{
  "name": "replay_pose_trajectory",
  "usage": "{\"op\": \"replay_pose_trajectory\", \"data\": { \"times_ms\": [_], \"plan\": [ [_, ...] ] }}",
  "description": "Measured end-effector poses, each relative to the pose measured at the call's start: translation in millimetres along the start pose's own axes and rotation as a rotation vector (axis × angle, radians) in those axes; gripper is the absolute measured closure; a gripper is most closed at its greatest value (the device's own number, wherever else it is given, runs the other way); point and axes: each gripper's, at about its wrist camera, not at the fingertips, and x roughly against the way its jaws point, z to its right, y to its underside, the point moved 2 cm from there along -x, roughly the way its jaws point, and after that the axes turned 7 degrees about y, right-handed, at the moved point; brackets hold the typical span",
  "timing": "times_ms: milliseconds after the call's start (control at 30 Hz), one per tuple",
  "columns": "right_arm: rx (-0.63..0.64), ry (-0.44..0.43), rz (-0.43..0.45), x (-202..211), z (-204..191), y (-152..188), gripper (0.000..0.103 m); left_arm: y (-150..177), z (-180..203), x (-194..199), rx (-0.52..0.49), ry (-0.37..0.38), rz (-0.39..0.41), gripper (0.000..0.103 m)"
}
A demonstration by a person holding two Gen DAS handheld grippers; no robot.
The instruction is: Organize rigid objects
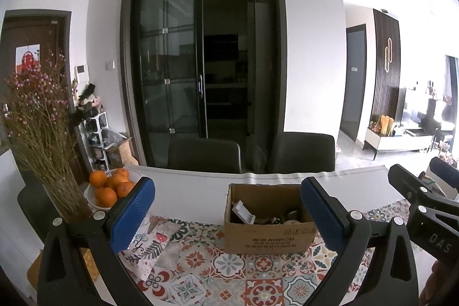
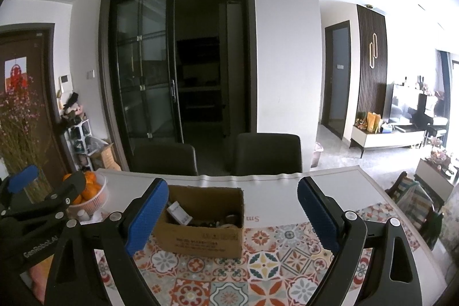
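Note:
An open cardboard box [image 1: 266, 237] stands on the patterned tablecloth [image 1: 229, 271] and holds several small rigid items, among them a white packet [image 1: 242, 212] and round metal pieces [image 1: 292, 217]. The box also shows in the right wrist view [image 2: 200, 234]. My left gripper [image 1: 226, 215] is open and empty, held above the table short of the box. My right gripper [image 2: 232, 215] is open and empty, level with the box's right side. Each gripper shows at the edge of the other's view, the right one [image 1: 424, 200] and the left one [image 2: 37, 191].
A white basket of oranges [image 1: 109, 188] and a glass vase of dried flowers [image 1: 37, 134] stand at the table's left. A patterned pouch [image 1: 149, 243] lies left of the box. Two dark chairs [image 1: 203, 154] stand behind the table's far edge. The right table edge [image 2: 401, 220] drops to the floor.

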Motion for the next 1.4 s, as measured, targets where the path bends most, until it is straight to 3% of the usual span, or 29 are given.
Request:
{"op": "replay_pose_trajectory", "data": {
  "times_ms": [1400],
  "plan": [
    [0.0,-0.012,0.016,11.4,-0.9,-1.8,0.01,-5.5,4.4,13.4,-0.008,0.01,0.035,0.0]
  ]
}}
